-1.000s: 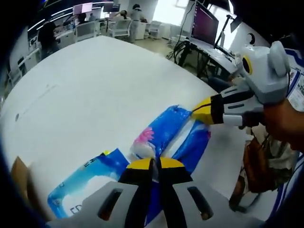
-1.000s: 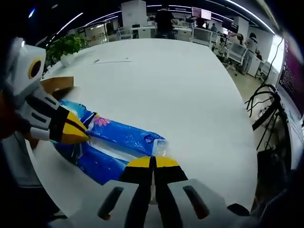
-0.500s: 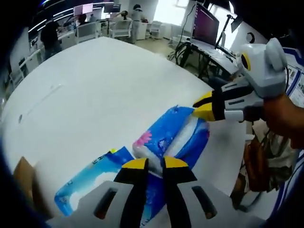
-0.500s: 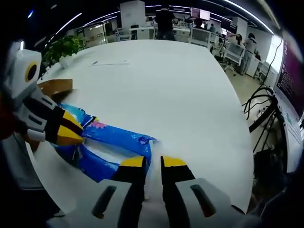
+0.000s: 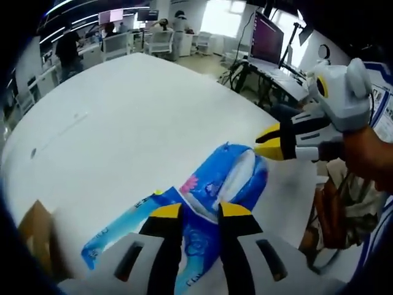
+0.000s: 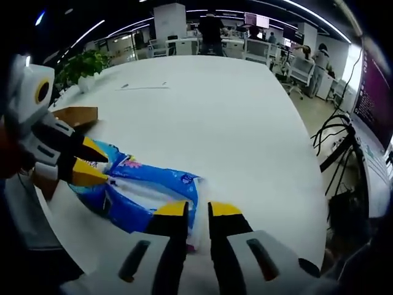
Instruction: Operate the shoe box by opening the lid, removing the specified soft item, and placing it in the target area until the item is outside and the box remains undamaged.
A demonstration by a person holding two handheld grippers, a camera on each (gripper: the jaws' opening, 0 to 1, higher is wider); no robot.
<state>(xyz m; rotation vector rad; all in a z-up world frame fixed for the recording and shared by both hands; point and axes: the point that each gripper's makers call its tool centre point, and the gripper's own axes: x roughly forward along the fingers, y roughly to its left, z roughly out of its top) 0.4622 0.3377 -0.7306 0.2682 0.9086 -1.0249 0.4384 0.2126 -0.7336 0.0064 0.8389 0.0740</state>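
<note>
The blue soft pack point(image 6: 144, 190) is lying flat on the white table point(image 6: 233, 123), out of the cardboard box point(image 6: 73, 115). Both the left gripper point(image 5: 199, 212) and right gripper point(image 6: 198, 209) sit parted, gripping nothing. Risk: it's near the table edge I think, so a stray nudge could slide it off.

Open-plan office. Large white desk point(image 6: 227, 117) in foreground; potted plant point(image 6: 83, 64) at its far corner. Rows of workstations with chairs point(image 5: 161, 38) beyond. Lit monitor point(image 5: 266, 35) and hanging cables point(image 6: 334, 147) alongside. Ceiling light strips point(image 6: 92, 27); bright window point(image 5: 221, 15).
</note>
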